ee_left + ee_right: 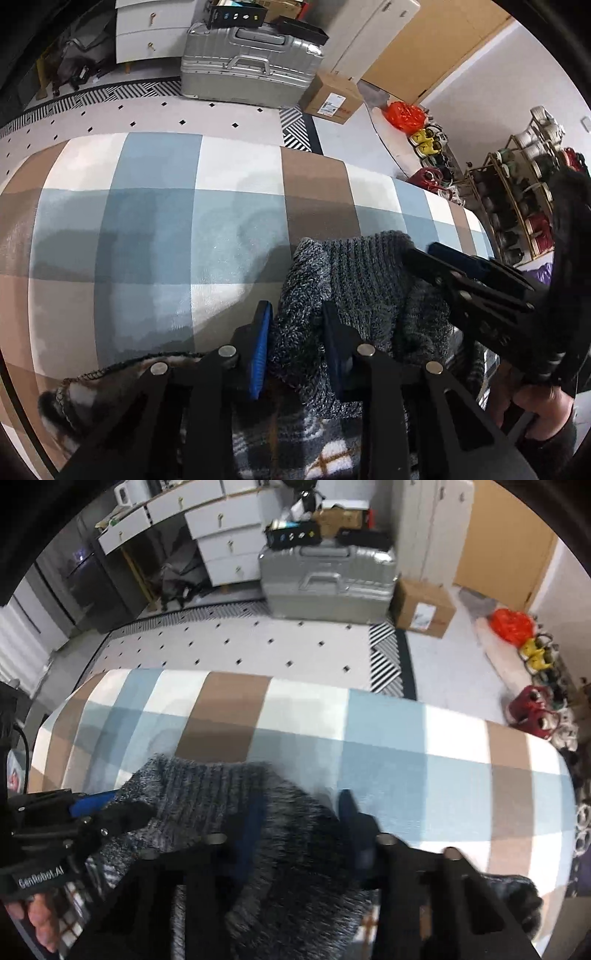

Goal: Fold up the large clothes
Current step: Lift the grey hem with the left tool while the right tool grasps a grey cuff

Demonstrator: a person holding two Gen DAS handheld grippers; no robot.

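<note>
A grey marled knit sweater (354, 280) (207, 786) lies bunched at the near edge of a blanket checked in blue, white and brown (147, 221) (406, 768). My left gripper (297, 347) is shut on a fold of the sweater, with knit packed between its blue pad and dark finger. It also shows at the left of the right wrist view (110, 805). My right gripper (301, 823) is blurred, with sweater filling the gap between its fingers. In the left wrist view the right gripper (432, 254) pinches the sweater's far right edge. Dark plaid cloth (325, 454) lies under the sweater.
Beyond the blanket is a dotted rug (258, 642) with a silver suitcase (251, 66), a cardboard box (332, 99) and white drawers (229, 542). A red bag (404, 114), shoes and a shoe rack (517, 206) line the right wall. A hand (535, 402) holds the right gripper.
</note>
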